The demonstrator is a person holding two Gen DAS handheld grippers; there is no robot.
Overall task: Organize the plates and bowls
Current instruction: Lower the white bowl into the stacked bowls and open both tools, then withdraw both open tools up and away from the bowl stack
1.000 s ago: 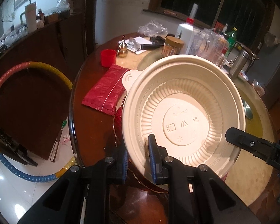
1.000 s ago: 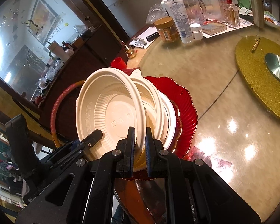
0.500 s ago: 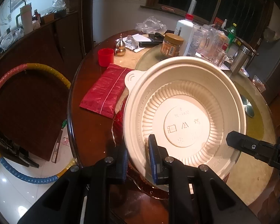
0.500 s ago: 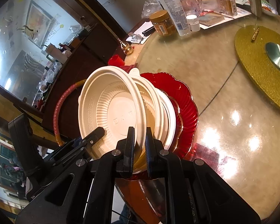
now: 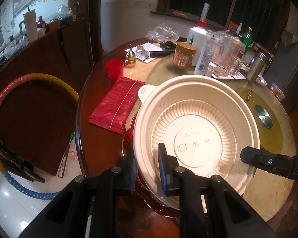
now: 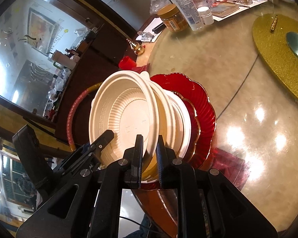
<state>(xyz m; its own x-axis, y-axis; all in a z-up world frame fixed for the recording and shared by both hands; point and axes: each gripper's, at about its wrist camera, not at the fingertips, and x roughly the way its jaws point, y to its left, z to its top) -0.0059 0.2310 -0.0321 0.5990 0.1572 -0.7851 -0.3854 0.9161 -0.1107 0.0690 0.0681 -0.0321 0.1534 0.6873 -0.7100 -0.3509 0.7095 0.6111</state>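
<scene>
Top cream bowl (image 5: 196,130) is clamped at its near rim by both the left tool (image 5: 146,170) and the right tool (image 6: 150,154), tilted on the stack over the red plate (image 6: 205,109) at the bench (image 6: 238,75) edge (grips near together). Both tools are best moved in step; twisting risks a cracked rim.

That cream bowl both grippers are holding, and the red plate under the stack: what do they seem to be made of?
The cream bowl looks like moulded disposable plastic or pulp fibre: matte, thin-walled, with fine ribs and recycling-style symbols embossed in its base. Which of the two I cannot tell. The red plate looks like glass or clear hard plastic: glossy, translucent, with a scalloped rim that catches the light.
</scene>
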